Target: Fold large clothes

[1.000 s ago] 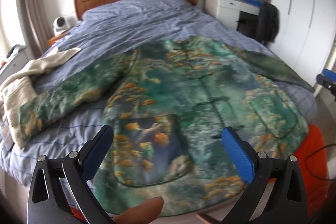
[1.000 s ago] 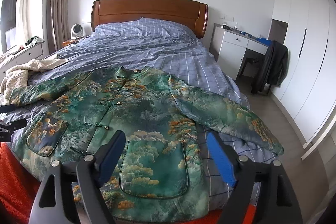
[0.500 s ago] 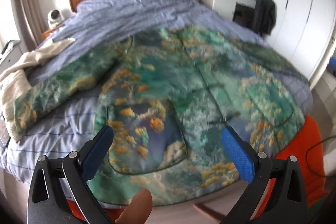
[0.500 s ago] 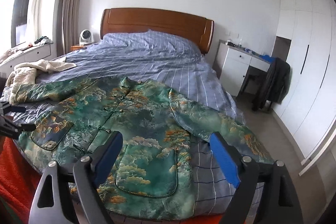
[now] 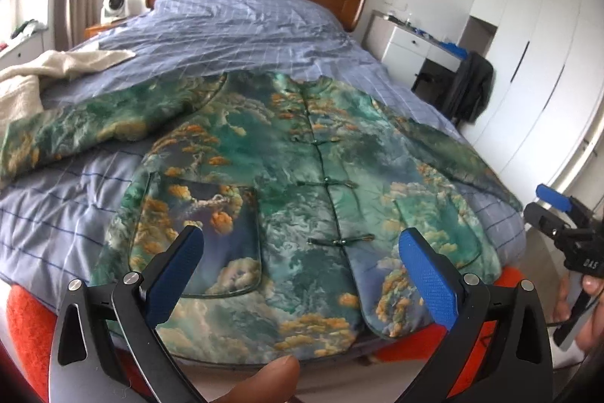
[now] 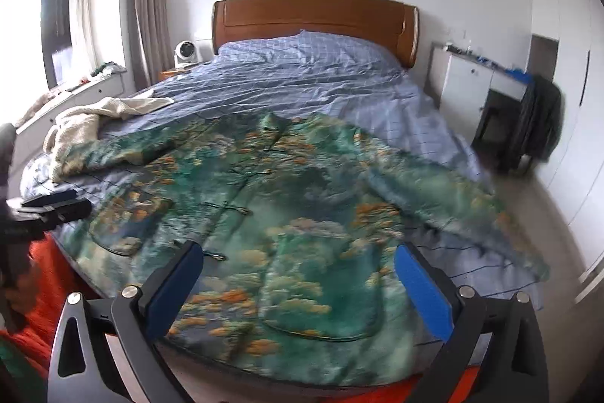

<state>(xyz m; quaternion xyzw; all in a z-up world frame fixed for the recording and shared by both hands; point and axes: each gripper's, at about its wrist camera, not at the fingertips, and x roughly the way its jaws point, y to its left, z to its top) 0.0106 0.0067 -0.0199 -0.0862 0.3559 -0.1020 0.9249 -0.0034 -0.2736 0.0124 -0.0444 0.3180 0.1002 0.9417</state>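
Blue pads, left gripper [image 5: 300,265]: spread wide, holding nothing, touching nothing; hangs above hem of jacket [image 5: 302,184].
Blue pads, right gripper [image 6: 298,270]: spread wide too, empty, above the hem on the other front panel, clear of the cloth.
Jacket: green-and-orange print, padded-looking, lies face up and flat at foot of bed [image 6: 309,89], frog buttons closed, both sleeves out sideways, hem at bed edge.
Risk, slip: glossy fabric likely slides out of a shallow pinch.
Risk, layers: pads may catch only the top layer, or snag bedding.
Risk, drag: hem overhangs orange cloth [image 5: 30,323]; pulling may slide jacket off.
Nearby: cream towel [image 5: 45,70] touches left sleeve cuff.
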